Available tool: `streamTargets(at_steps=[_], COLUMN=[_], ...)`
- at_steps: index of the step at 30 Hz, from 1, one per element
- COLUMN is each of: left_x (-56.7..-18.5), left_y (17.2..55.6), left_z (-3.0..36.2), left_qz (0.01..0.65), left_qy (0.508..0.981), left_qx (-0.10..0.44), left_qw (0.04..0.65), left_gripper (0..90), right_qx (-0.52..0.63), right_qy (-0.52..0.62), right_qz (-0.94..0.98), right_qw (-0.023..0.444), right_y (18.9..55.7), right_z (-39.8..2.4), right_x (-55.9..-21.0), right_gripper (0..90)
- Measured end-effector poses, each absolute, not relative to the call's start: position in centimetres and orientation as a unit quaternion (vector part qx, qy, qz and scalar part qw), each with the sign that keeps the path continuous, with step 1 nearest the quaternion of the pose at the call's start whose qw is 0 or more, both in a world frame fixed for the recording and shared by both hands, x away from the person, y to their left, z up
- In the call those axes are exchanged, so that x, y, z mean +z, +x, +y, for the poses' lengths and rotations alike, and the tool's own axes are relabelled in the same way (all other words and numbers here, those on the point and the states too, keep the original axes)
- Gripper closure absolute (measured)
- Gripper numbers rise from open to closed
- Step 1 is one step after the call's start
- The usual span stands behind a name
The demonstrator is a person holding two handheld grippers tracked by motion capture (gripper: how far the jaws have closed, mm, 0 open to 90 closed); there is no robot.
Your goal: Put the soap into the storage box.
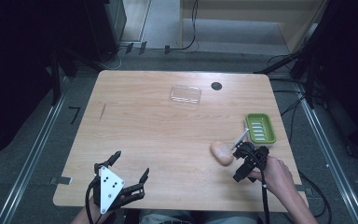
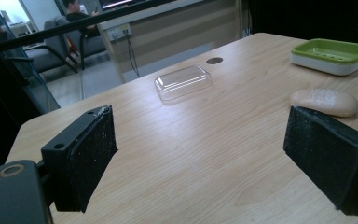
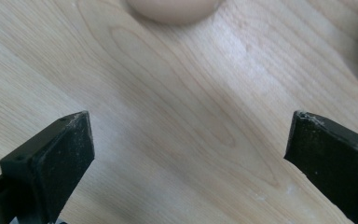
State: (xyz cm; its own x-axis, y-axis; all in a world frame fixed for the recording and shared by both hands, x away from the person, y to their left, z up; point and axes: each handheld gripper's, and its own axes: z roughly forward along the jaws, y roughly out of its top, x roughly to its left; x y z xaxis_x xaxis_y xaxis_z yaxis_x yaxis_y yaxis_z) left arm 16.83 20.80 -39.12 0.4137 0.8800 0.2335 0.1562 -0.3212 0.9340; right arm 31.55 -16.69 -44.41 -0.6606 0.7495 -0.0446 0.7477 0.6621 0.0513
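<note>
- High view: I had the soap (image 1: 222, 152) lying flat on the table (image 1: 168, 135), just beside the green soap dish (image 1: 260, 128) on its near-left side. My right gripper (image 1: 240, 158) hovered right next to the soap, on the side away from the dish, with nothing between its jaws. My left gripper (image 1: 129, 165) sat far off from the soap, near the table's front edge, jaws spread wide and empty. A clear lid (image 1: 186, 94) lay well beyond the soap, toward the far edge.
- Left gripper view: I saw both jaws standing wide apart over bare wood. The soap (image 2: 324, 102) lay just past the right-hand jaw, with the dish (image 2: 332, 56) behind it and the lid (image 2: 183, 82) farther back.
- Right gripper view: my jaws were wide open, gripping nothing. The soap (image 3: 173, 9) lay ahead of them, clear of both.
</note>
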Motion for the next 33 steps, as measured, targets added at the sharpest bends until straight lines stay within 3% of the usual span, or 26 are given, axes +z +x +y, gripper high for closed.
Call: streamTargets(at_steps=[33], left_x=[-39.1], left_y=[16.3], left_z=[21.2], left_qz=[0.368], left_qy=[0.705], left_qx=[0.406], left_qw=[0.45], left_gripper=[10.0], right_qx=[0.018], right_qy=[0.398], right_qz=[0.917], right_qw=[-0.001], right_y=[35.2], right_z=[-12.9], right_x=[-43.5], right_gripper=[0.0])
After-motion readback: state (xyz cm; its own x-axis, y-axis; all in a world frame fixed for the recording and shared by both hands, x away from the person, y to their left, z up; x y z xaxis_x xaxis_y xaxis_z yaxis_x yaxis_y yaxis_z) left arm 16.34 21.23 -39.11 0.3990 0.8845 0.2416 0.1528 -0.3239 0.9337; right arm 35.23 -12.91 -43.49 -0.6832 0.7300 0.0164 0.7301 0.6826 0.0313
